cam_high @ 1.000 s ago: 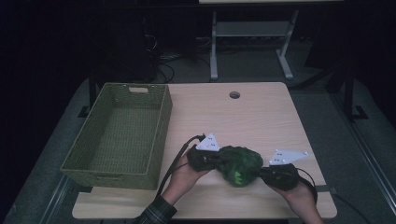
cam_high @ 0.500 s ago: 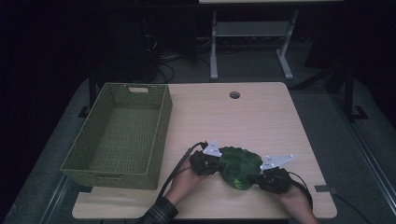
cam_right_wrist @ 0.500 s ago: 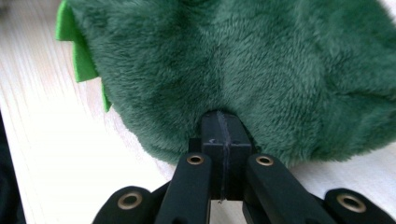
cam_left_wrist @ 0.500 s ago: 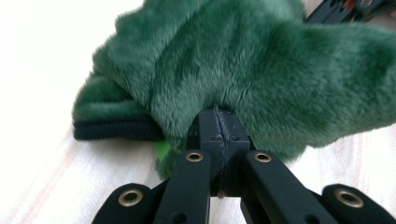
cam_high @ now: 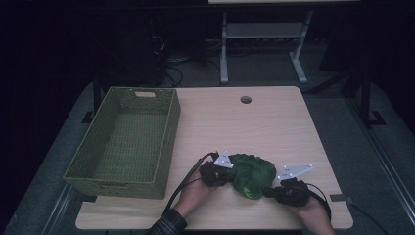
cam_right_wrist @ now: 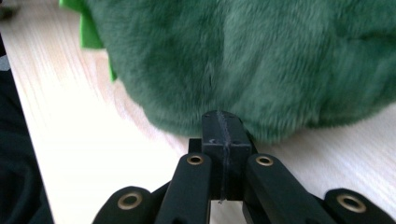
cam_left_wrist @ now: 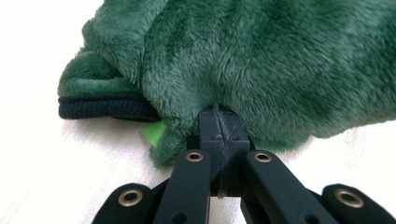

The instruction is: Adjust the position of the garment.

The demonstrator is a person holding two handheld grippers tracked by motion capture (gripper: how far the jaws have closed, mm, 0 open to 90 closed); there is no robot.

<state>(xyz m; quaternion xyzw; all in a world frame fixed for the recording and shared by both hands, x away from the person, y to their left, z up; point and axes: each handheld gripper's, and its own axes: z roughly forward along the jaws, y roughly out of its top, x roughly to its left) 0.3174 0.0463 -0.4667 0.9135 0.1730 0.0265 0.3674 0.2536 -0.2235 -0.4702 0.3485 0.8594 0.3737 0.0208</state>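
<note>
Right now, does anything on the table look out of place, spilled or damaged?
Nothing stands out. The green fleece garment lies bunched near the table's front edge, between the left gripper and right gripper, both with jaws shut at its edges. The green basket sits upright, nothing in it.

The near edge of the table (cam_high: 274, 117) is taken up by the green fleece (cam_high: 250, 174). The left side is blocked by the basket (cam_high: 169, 142). Bare wood is left open behind the fleece and rightward.
</note>
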